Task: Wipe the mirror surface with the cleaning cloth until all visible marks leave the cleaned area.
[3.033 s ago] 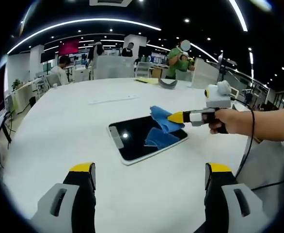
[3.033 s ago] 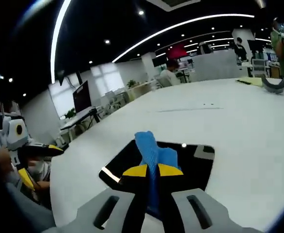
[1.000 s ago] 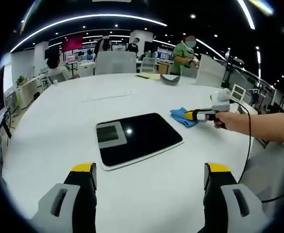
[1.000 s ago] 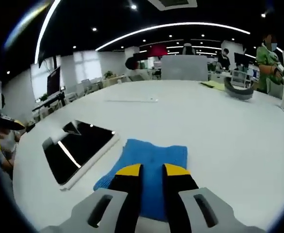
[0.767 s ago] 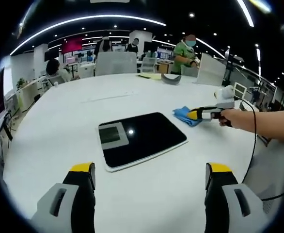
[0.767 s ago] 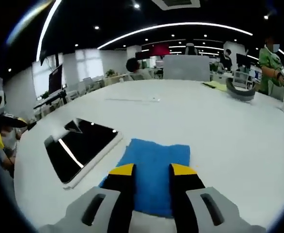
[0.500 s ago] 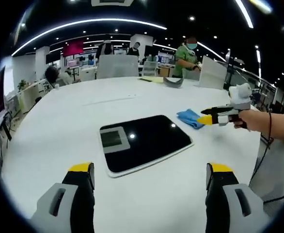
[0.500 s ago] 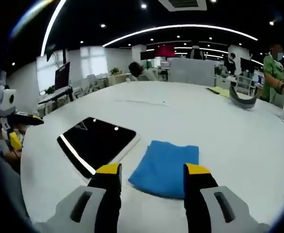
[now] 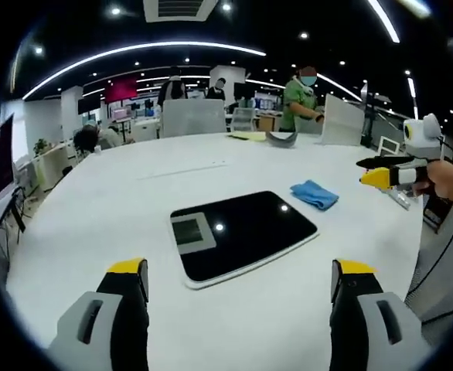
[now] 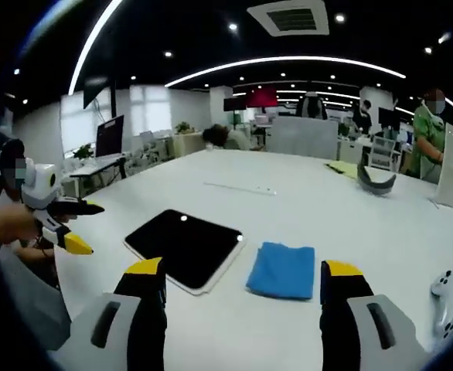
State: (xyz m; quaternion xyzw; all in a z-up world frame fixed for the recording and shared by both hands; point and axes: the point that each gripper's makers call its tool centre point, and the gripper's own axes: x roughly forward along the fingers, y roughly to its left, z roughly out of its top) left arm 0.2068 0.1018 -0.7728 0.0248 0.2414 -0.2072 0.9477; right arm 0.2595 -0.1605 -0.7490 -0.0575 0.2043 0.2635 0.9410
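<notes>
The folded blue cleaning cloth (image 10: pixel 282 270) has been released and now lies flat on the white table (image 10: pixel 381 232), just beside the dark rectangular mirror (image 10: pixel 185 246). The right gripper (image 10: pixel 242 278) has been drawn back with jaws spread wide; the left gripper (image 9: pixel 238 270) is likewise held open, empty. No marks are visible on the mirror; wiping is judged finished.

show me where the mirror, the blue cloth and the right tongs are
mirror (image 9: pixel 246 232), left gripper view, middle of its dark glass
blue cloth (image 10: pixel 282 270), right gripper view, middle of the folded cloth
right tongs (image 10: pixel 242 278), right gripper view, midway between the yellow tips, which stand wide apart
</notes>
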